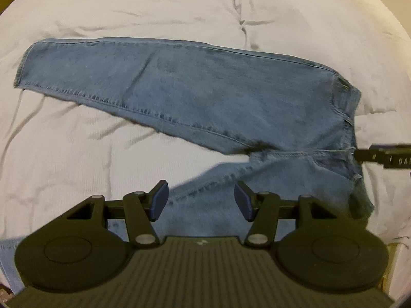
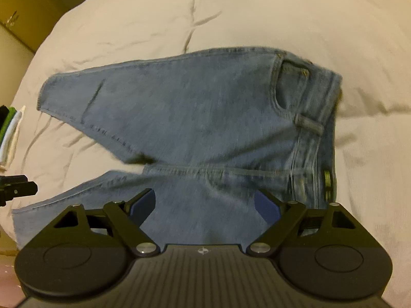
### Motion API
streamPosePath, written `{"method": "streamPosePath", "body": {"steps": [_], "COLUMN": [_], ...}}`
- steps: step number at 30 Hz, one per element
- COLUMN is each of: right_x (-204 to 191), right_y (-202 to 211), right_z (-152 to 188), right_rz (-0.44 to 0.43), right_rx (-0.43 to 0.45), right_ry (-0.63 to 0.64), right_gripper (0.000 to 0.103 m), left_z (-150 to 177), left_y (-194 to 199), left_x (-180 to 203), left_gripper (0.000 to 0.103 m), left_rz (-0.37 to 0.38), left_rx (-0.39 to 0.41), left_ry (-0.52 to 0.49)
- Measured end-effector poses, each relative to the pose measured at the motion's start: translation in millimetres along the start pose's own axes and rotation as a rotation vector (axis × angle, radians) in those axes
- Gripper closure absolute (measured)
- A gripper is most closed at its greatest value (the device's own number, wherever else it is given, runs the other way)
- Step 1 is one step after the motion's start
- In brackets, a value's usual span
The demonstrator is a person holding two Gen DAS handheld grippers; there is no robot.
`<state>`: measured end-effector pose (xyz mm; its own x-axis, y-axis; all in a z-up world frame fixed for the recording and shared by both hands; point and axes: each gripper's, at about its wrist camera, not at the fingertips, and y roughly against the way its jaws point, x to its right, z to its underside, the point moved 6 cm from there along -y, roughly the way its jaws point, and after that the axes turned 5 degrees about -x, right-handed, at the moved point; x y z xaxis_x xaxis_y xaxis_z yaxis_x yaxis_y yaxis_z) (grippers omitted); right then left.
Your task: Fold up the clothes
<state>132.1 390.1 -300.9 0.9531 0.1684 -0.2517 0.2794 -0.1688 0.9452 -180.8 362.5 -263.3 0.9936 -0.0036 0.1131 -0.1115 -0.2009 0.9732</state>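
Jeans (image 1: 195,87) lie spread on the white bedcover (image 1: 77,154) — blue denim, front side up, one leg stretched away to the left, the other angling down beneath my left gripper (image 1: 201,200). Its blue pads (image 1: 159,199) stand partly apart over that lower leg, nothing pinched between them. My right gripper (image 2: 204,206) hangs over the seat of the jeans near the waistband (image 2: 312,125), jaws wide and empty — no cloth is pressed. A stack of folded clothes (image 2: 10,133) sits at the bedcover's left edge.
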Motion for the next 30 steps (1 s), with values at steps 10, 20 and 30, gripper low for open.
{"method": "streamPosePath", "body": {"steps": [10, 20, 30], "right_x": [21.5, 41.9, 72.4], "right_y": [-53.2, -80.7, -105.2], "right_z": [-93.8, -167.1, -195.4], "right_rz": [0.022, 0.125, 0.05], "right_rx": [0.007, 0.026, -0.132], "right_ry": [0.1, 0.272, 0.516], "right_gripper": [0.056, 0.07, 0.055], "left_z": [-79.2, -182.9, -268.1], "left_y": [-81.9, -151.6, -186.2], "left_x": [-21.2, -49.2, -122.4], "left_gripper": [0.068, 0.068, 0.051], "left_rz": [0.063, 0.064, -0.024], "left_rx": [-0.066, -0.033, -0.008], "left_ry": [-0.095, -0.39, -0.788]}}
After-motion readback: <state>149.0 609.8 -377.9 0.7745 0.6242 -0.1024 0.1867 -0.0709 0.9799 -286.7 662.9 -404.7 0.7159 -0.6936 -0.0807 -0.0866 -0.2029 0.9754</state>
